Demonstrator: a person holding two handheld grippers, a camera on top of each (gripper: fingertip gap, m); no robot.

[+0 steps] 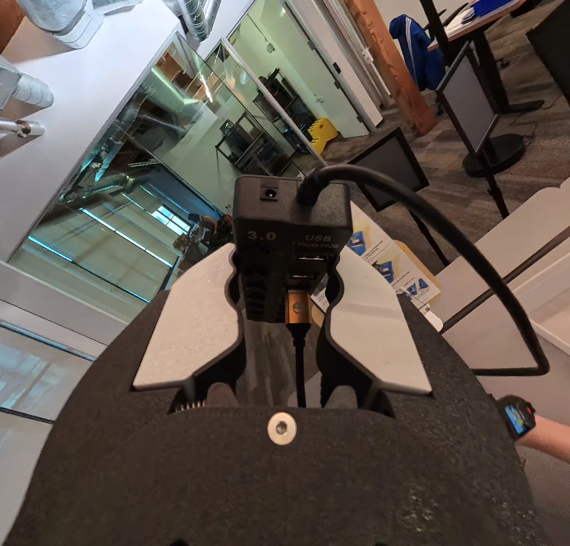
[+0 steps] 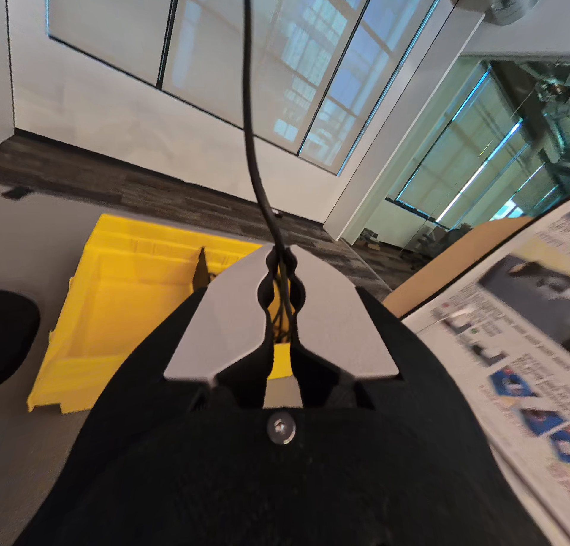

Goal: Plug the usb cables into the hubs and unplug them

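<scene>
Clamping the black hub (image 1: 291,247) in the left claw (image 1: 282,287), gold plug (image 1: 297,307) seated at 6 o'clock. Pinching its black cable (image 2: 257,167) in the right claw (image 2: 281,272). Better regripped at the plug, then pulled straight out.

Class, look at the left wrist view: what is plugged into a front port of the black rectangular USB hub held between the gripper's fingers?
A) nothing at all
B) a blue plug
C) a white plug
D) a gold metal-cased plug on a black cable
D: a gold metal-cased plug on a black cable sits in a port of the black rectangular USB hub, which the left gripper clamps.
</scene>
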